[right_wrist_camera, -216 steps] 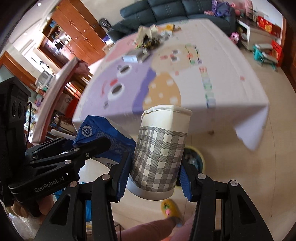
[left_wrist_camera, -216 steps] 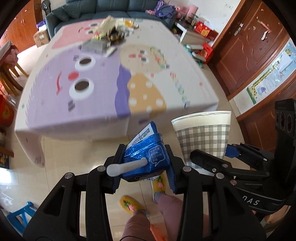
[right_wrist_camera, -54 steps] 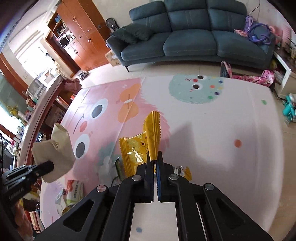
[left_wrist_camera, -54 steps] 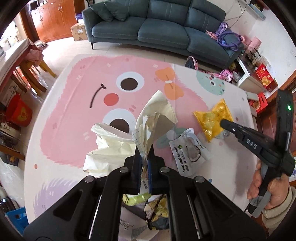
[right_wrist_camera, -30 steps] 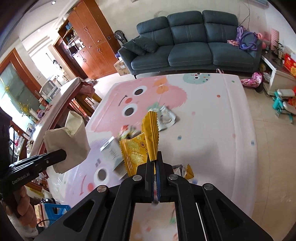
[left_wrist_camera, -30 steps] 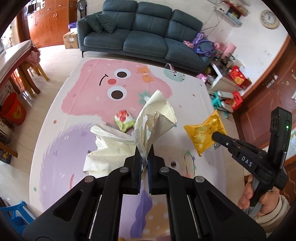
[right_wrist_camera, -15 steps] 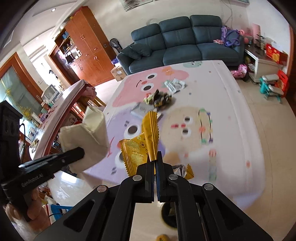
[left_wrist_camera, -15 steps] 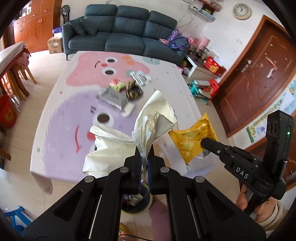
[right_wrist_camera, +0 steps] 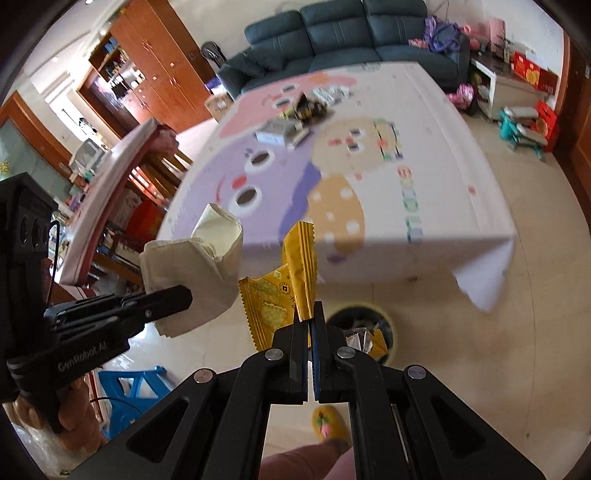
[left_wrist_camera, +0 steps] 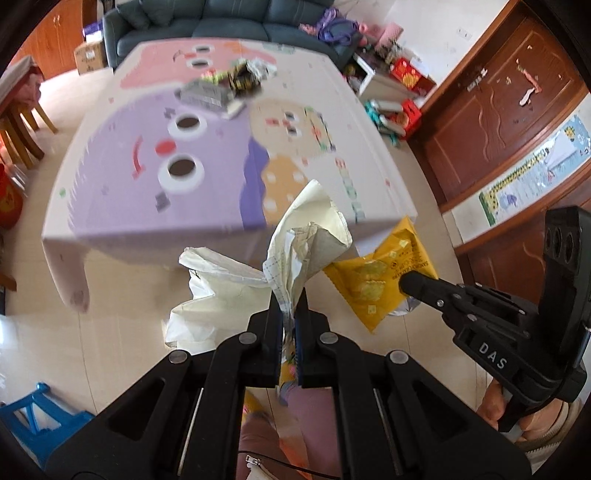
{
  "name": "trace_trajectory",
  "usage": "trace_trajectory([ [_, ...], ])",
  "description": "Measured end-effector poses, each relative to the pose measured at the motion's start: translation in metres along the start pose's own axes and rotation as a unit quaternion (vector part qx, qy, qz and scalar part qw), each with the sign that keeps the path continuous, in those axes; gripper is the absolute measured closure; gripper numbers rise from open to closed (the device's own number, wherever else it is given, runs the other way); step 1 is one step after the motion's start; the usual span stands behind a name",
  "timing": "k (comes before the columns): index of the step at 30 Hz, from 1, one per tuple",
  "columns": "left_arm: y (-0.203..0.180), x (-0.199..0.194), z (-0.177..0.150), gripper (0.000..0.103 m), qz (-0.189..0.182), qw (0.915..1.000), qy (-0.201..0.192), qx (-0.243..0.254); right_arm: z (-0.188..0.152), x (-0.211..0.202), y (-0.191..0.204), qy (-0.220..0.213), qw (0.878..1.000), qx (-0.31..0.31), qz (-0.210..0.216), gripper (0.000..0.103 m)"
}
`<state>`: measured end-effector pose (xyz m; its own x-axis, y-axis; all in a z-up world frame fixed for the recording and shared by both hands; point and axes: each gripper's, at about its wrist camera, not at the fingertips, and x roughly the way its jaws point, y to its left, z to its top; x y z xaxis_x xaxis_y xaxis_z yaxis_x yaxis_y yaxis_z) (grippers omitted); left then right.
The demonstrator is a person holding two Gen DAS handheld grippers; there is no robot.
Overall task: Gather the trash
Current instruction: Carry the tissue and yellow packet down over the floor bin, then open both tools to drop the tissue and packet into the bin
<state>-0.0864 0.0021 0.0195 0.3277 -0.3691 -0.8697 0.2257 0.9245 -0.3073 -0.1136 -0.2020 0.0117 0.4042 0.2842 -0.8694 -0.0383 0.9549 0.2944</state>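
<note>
My left gripper (left_wrist_camera: 288,306) is shut on a crumpled cream paper wrapper (left_wrist_camera: 295,240), held over the floor in front of the table; the same wrapper (right_wrist_camera: 195,280) shows in the right wrist view. My right gripper (right_wrist_camera: 310,314) is shut on a yellow snack packet (right_wrist_camera: 291,284), which also shows in the left wrist view as the yellow packet (left_wrist_camera: 384,277). Below the packet stands a round trash bin (right_wrist_camera: 384,321) on the floor by the table's near edge. More litter (left_wrist_camera: 221,86) lies at the table's far end.
The table wears a pastel cartoon cloth (left_wrist_camera: 207,166). A blue stool (right_wrist_camera: 129,384) stands at the lower left, a person's slippered foot (right_wrist_camera: 327,422) below the bin. A dark sofa (right_wrist_camera: 332,33) is behind the table, wooden doors (left_wrist_camera: 498,110) on the right.
Both grippers, each holding its piece of trash, have pulled back from over the table and dropped toward the floor. The bin has come more fully into the right wrist view.
</note>
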Motion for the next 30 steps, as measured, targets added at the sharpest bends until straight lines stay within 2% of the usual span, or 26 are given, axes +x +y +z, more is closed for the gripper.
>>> trace_trajectory([
  [5, -0.007, 0.036, -0.022, 0.1, -0.002, 0.9992, 0.039, -0.009, -0.012, 0.044, -0.033, 0.042, 0.999, 0.019, -0.014, 0.101],
  [10, -0.008, 0.095, -0.039, 0.1, 0.002, 0.9977, 0.066, -0.015, -0.034, 0.105, -0.07, 0.077, 0.996, 0.036, -0.031, 0.101],
  [19, 0.022, 0.254, -0.066, 0.1, 0.022, 0.9962, 0.082, -0.018, -0.085, 0.262, -0.14, 0.131, 0.989, 0.049, -0.044, 0.101],
  [24, 0.047, 0.338, -0.079, 0.099, 0.036, 0.9959, 0.082, -0.013, -0.113, 0.352, -0.168, 0.152, 0.987, 0.047, -0.029, 0.1],
  [25, 0.051, 0.352, -0.078, 0.096, 0.037, 0.9956, 0.085, -0.013, -0.119, 0.372, -0.174, 0.157, 0.986, 0.049, -0.024, 0.097],
  [26, 0.056, 0.367, -0.081, 0.087, 0.042, 0.9951, 0.089, -0.014, -0.122, 0.383, -0.178, 0.162, 0.985, 0.05, -0.023, 0.093],
  [27, 0.063, 0.381, -0.085, 0.069, 0.05, 0.9944, 0.091, -0.016, -0.124, 0.399, -0.178, 0.17, 0.984, 0.053, -0.02, 0.08],
  [28, 0.07, 0.394, -0.088, 0.059, 0.056, 0.9939, 0.093, -0.019, -0.128, 0.411, -0.18, 0.176, 0.983, 0.055, -0.017, 0.068],
  [29, 0.076, 0.403, -0.091, 0.043, 0.061, 0.9937, 0.09, -0.024, -0.129, 0.422, -0.182, 0.178, 0.982, 0.055, -0.018, 0.065],
  [30, 0.08, 0.409, -0.093, 0.04, 0.066, 0.9935, 0.088, -0.028, -0.131, 0.43, -0.185, 0.176, 0.983, 0.054, -0.02, 0.064],
])
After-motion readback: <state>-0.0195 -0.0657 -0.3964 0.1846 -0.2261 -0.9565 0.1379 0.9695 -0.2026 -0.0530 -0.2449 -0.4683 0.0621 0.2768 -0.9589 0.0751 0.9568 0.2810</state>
